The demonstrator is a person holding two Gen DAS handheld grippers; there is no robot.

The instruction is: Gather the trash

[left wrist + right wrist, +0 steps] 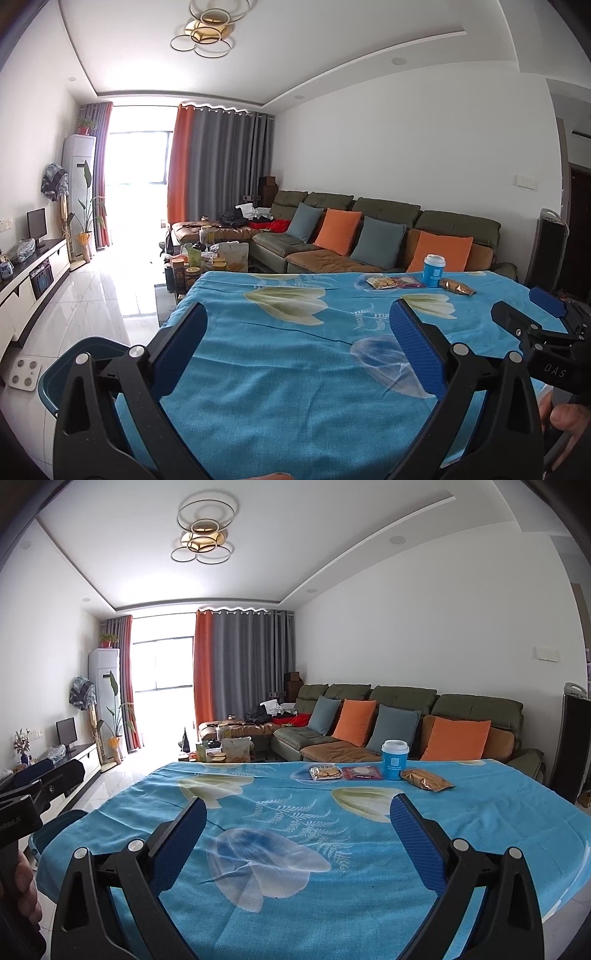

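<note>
On the far right part of the table [369, 886] four things lie in a row, from left to right a snack packet [325, 773], a flat wrapper [362, 773], a cup [394, 759] and a foil packet [424, 779]; a sofa [406, 716] stands behind them; a bin [55, 373] sits off the table's near left corner.

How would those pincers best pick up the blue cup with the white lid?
Probably around the blue cup's mid-body, below the lid, coming level from the near side with the right gripper. It stands upright and round, with a red packet and gold packet close on either side, so fingers must slip between.
</note>
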